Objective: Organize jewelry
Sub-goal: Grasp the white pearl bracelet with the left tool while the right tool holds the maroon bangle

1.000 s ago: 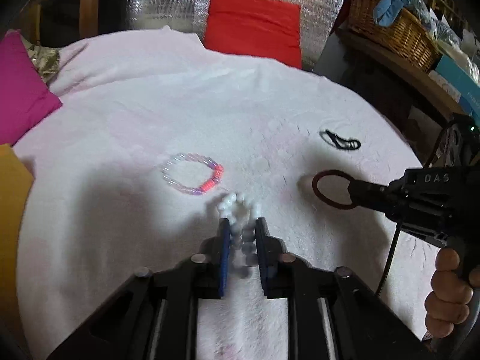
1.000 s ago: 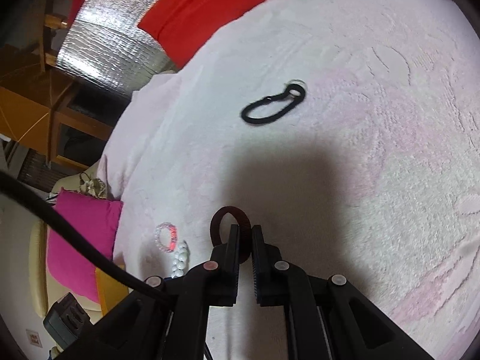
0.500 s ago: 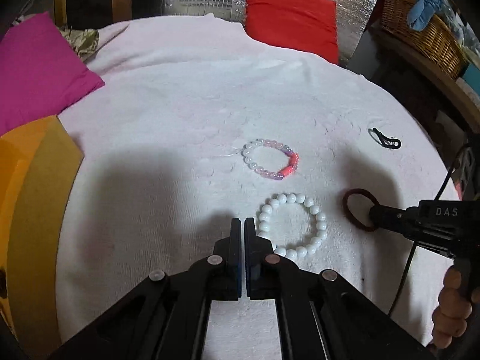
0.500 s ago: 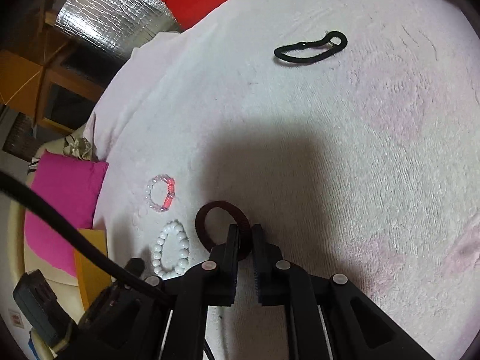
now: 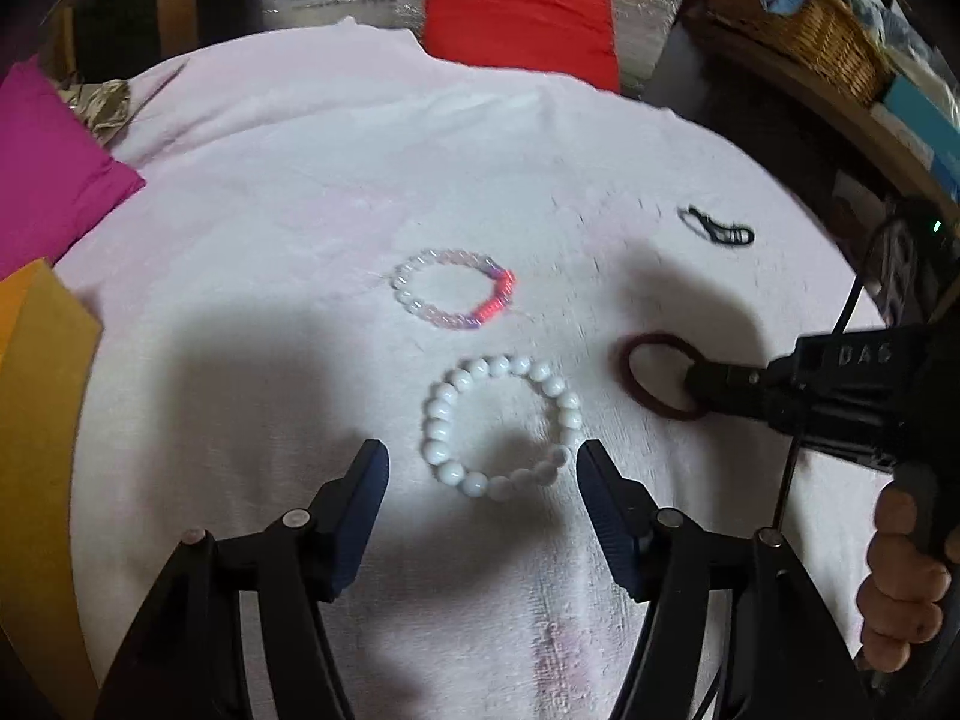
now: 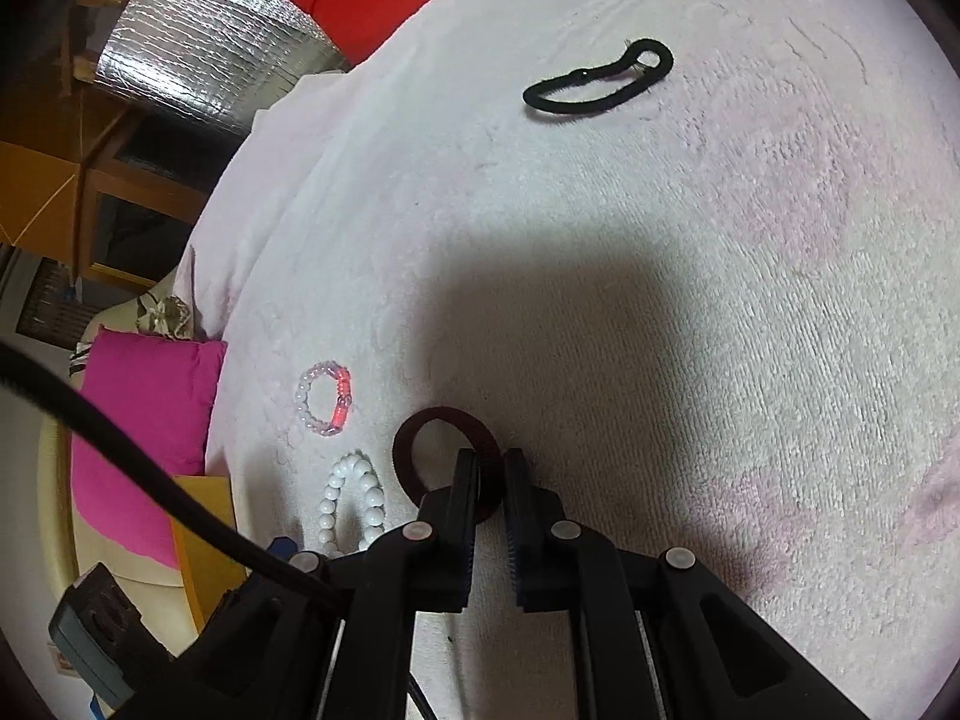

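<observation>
A white bead bracelet (image 5: 501,426) lies flat on the pale pink cloth (image 5: 300,192). My left gripper (image 5: 482,461) is open, its fingers either side of the bracelet's near edge, holding nothing. A pink and clear bead bracelet (image 5: 453,288) lies just beyond it. My right gripper (image 6: 492,468) is shut on a dark red hair tie (image 6: 444,450), seen at the right in the left wrist view (image 5: 657,375), resting low on the cloth. A black hair tie (image 6: 597,81) lies farther off. The white bracelet also shows in the right wrist view (image 6: 354,498).
A magenta cushion (image 5: 48,174) and an orange board (image 5: 36,408) sit at the left. A red cushion (image 5: 516,6) and silver foil padding lie at the back. A wicker basket (image 5: 798,30) stands on a shelf at the right.
My left gripper let go of the white bracelet, drew back shut, then opened wide around it. My right gripper stayed shut on the dark red hair tie and shifted slightly.
</observation>
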Demonstrator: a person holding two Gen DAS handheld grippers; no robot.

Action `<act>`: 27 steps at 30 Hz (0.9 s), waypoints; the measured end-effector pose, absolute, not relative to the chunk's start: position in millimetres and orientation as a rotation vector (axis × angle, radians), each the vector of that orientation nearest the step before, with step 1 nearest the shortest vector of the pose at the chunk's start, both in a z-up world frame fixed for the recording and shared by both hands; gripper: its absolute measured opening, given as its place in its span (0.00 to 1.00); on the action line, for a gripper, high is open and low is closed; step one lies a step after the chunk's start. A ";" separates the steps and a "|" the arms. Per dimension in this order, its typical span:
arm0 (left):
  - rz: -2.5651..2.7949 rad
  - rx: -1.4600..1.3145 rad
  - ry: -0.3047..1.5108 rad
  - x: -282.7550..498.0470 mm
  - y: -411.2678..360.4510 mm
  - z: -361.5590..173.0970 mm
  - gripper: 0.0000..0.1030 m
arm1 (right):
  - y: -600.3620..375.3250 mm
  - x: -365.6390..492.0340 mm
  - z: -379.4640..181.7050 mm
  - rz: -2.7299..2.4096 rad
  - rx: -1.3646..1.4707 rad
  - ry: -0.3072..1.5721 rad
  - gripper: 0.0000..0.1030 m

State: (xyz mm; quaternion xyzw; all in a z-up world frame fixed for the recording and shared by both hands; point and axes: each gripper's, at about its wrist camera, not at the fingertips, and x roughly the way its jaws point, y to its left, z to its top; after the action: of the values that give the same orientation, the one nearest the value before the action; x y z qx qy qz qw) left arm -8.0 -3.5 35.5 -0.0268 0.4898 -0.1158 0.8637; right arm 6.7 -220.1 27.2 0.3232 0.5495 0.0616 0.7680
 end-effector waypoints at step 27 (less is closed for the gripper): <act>-0.251 0.024 0.946 -10.0 -15.4 36.3 0.09 | -209.9 6.5 30.6 0.127 0.623 1.167 0.11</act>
State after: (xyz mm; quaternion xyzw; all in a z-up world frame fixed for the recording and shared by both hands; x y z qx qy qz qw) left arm -10.0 -15.4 36.3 0.0117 0.4543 -0.1205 0.8826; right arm 6.5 -209.9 30.6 0.2893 0.5414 0.0591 0.7872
